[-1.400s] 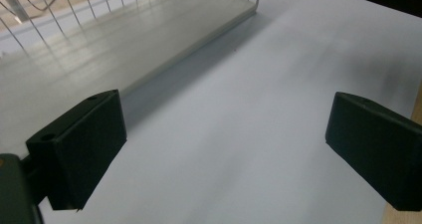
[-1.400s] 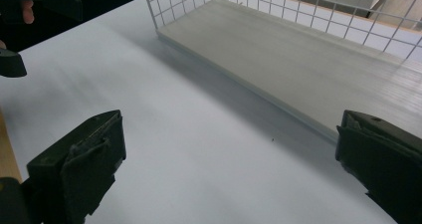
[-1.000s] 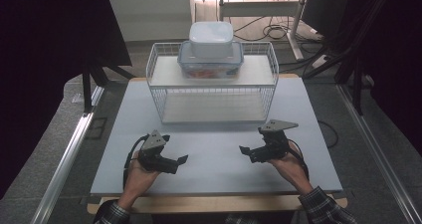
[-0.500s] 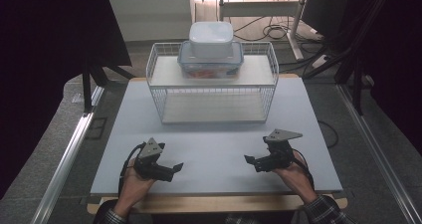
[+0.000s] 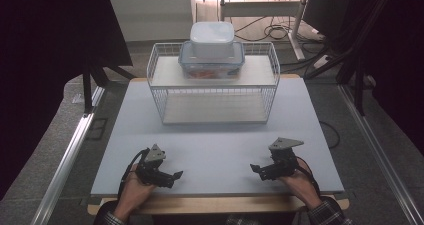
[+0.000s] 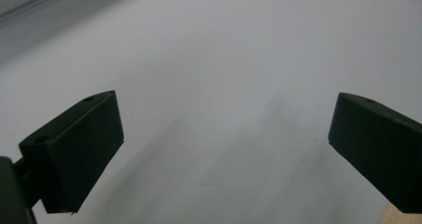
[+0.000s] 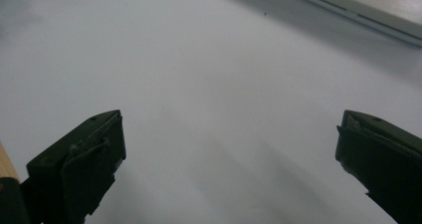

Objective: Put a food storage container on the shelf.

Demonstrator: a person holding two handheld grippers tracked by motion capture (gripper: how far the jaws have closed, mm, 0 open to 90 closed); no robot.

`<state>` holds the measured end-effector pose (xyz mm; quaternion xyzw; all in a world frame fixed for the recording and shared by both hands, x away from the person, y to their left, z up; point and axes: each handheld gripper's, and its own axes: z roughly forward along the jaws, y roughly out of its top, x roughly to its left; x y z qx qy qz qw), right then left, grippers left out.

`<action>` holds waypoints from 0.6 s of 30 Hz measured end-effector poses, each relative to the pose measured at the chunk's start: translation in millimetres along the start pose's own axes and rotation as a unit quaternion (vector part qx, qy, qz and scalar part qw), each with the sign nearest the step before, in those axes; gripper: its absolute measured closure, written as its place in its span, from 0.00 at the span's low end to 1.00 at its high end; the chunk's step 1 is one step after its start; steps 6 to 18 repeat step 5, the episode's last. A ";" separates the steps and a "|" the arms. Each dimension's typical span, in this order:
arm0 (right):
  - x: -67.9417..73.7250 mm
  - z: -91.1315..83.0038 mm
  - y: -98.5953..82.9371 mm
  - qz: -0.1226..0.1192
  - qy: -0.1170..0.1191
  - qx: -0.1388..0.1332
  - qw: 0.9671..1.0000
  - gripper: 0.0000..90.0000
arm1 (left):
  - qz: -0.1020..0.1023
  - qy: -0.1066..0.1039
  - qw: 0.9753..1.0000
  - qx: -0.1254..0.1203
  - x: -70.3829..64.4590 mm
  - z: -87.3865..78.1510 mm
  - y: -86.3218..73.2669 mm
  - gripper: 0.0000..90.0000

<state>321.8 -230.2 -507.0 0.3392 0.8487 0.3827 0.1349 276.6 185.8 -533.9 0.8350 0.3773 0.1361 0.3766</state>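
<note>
A white wire basket rack (image 5: 215,92) stands at the back middle of the pale table mat (image 5: 215,145). On its top shelf sits a clear lidded container (image 5: 211,61) with reddish contents, and a smaller white box (image 5: 212,38) is stacked on that. My left gripper (image 5: 172,177) rests low near the front left edge, held by a hand, jaws wide apart and empty. My right gripper (image 5: 256,168) sits near the front right edge, also open and empty. Both gripper views look along spread black jaws onto bare mat: left gripper (image 6: 224,149), right gripper (image 7: 229,154).
The mat lies on a wooden table whose front edge (image 5: 215,205) shows beneath the hands. Metal rails (image 5: 65,165) run along the floor on the left and right (image 5: 380,150). Cables (image 5: 272,31) lie on the floor behind the rack.
Both grippers have drawn back toward the front edge of the table and lowered. The rack and the containers have stayed put.
</note>
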 end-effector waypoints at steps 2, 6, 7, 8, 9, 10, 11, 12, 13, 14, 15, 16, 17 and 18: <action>-0.4 -0.5 -0.2 -0.001 -0.002 0.000 1.000 0.00 | 0.001 0.001 1.000 0.004 0.5 0.8 -0.1 0.01; -1.3 -0.7 -0.1 -0.001 -0.003 -0.002 1.000 0.00 | -0.005 0.000 1.000 -0.003 0.5 0.9 0.6 0.00; -1.3 -0.7 -0.1 -0.001 -0.003 -0.002 1.000 0.00 | -0.005 0.000 1.000 -0.003 0.5 0.9 0.6 0.00; -1.3 -0.7 -0.1 -0.001 -0.003 -0.002 1.000 0.00 | -0.005 0.000 1.000 -0.003 0.5 0.9 0.6 0.00; -1.3 -0.7 -0.1 -0.001 -0.003 -0.002 1.000 0.00 | -0.005 0.000 1.000 -0.003 0.5 0.9 0.6 0.00; -1.3 -0.7 -0.1 -0.001 -0.003 -0.002 1.000 0.00 | -0.005 0.000 1.000 -0.003 0.5 0.9 0.6 0.00; -1.3 -0.7 -0.1 -0.001 -0.003 -0.002 1.000 0.00 | -0.005 0.000 1.000 -0.003 0.5 0.9 0.6 0.00; -1.3 -0.7 -0.1 -0.001 -0.003 -0.002 1.000 0.00 | -0.005 0.000 1.000 -0.003 0.5 0.9 0.6 0.00; -1.3 -0.7 -0.1 -0.001 -0.003 -0.002 1.000 0.00 | -0.005 0.000 1.000 -0.003 0.5 0.9 0.6 0.00; -1.3 -0.7 -0.1 -0.001 -0.003 -0.002 1.000 0.00 | -0.005 0.000 1.000 -0.003 0.5 0.9 0.6 0.00; -1.3 -0.7 -0.1 -0.001 -0.003 -0.002 1.000 0.00 | -0.005 0.000 1.000 -0.003 0.5 0.9 0.6 0.00; -1.3 -0.7 -0.1 -0.001 -0.003 -0.002 1.000 0.00 | -0.005 0.000 1.000 -0.003 0.5 0.9 0.6 0.00; -1.3 -0.7 -0.1 -0.001 -0.003 -0.002 1.000 0.00 | -0.005 0.000 1.000 -0.003 0.5 0.9 0.6 0.00; -1.3 -0.7 -0.1 -0.001 -0.003 -0.002 1.000 0.00 | -0.005 0.000 1.000 -0.003 0.5 0.9 0.6 0.00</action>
